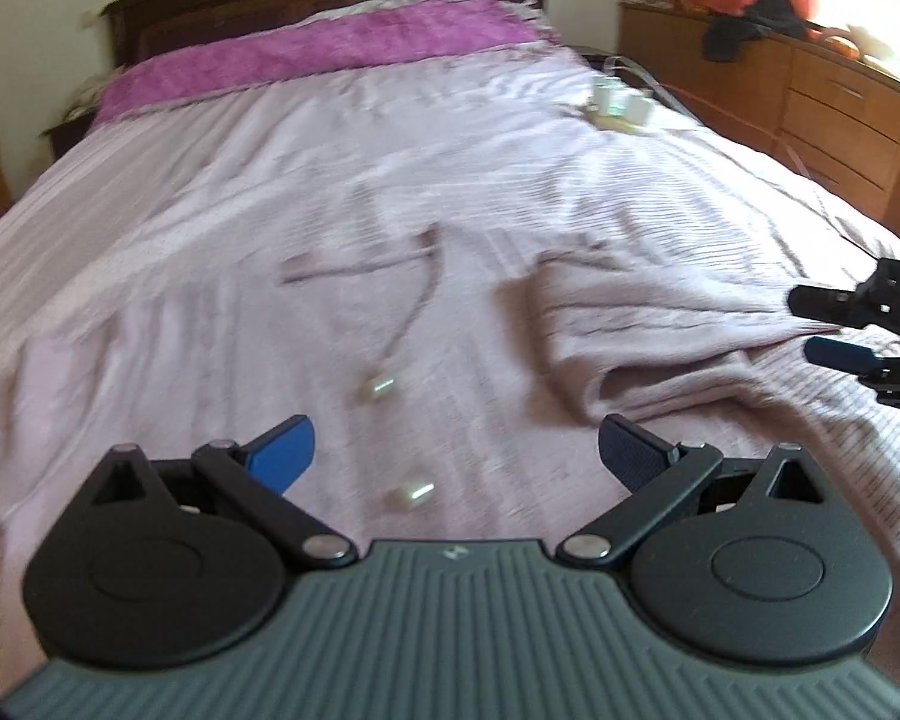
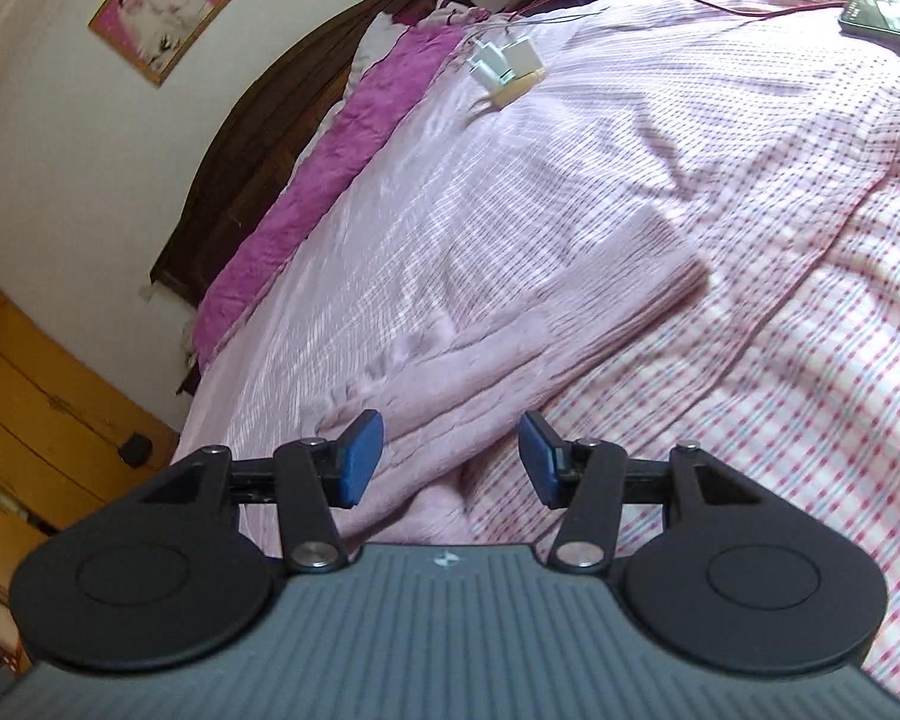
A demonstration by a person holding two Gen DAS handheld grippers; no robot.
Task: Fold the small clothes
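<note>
A pale mauve garment [image 1: 660, 324] lies on the bed, one part doubled over into a thick fold. Its drawstring [image 1: 417, 306] trails toward me and ends in two white tips. My left gripper [image 1: 459, 450] hovers open above the near part of the cloth, its blue pads wide apart and nothing between them. At the right edge of the left wrist view, my right gripper [image 1: 834, 324] is open beside the fold. In the right wrist view the right gripper [image 2: 450, 459] stands open just over the garment's folded edge [image 2: 480, 354], pads clear of the cloth.
The bed has a pale striped cover [image 1: 270, 168] and a checked sheet [image 2: 750, 360]. A magenta blanket [image 1: 330, 54] lies by the dark headboard. Small white plugs [image 1: 621, 102] and a dark phone [image 2: 888, 18] with a red cable lie on the bed. A wooden dresser [image 1: 840, 96] stands at the right.
</note>
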